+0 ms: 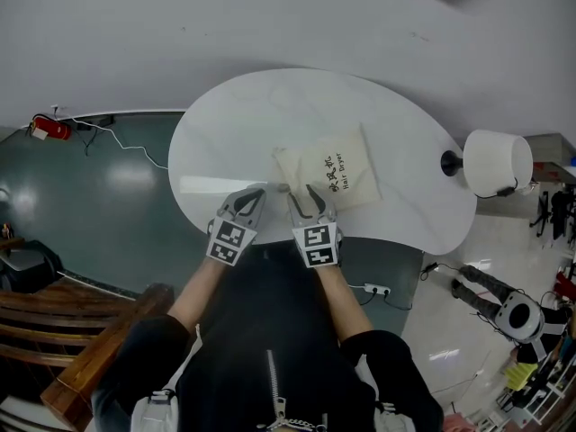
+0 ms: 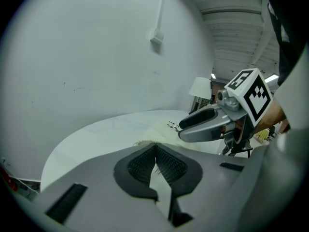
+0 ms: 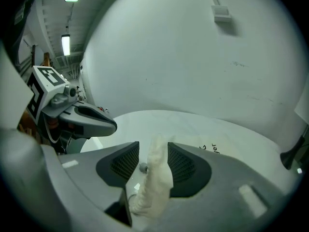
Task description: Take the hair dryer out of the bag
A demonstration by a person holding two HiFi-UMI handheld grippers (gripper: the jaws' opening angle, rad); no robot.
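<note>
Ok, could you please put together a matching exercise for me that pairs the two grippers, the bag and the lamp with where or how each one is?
Things:
1. left gripper
2. right gripper
3. bag
4. lamp

Places or states:
A. jaws apart, with a fold of cream fabric between them
B. lies on the white table, printed side up
C. jaws together
D. stands at the table's right end in the head view

Pairs: 1-C, 2-A, 3-B, 4-D
</note>
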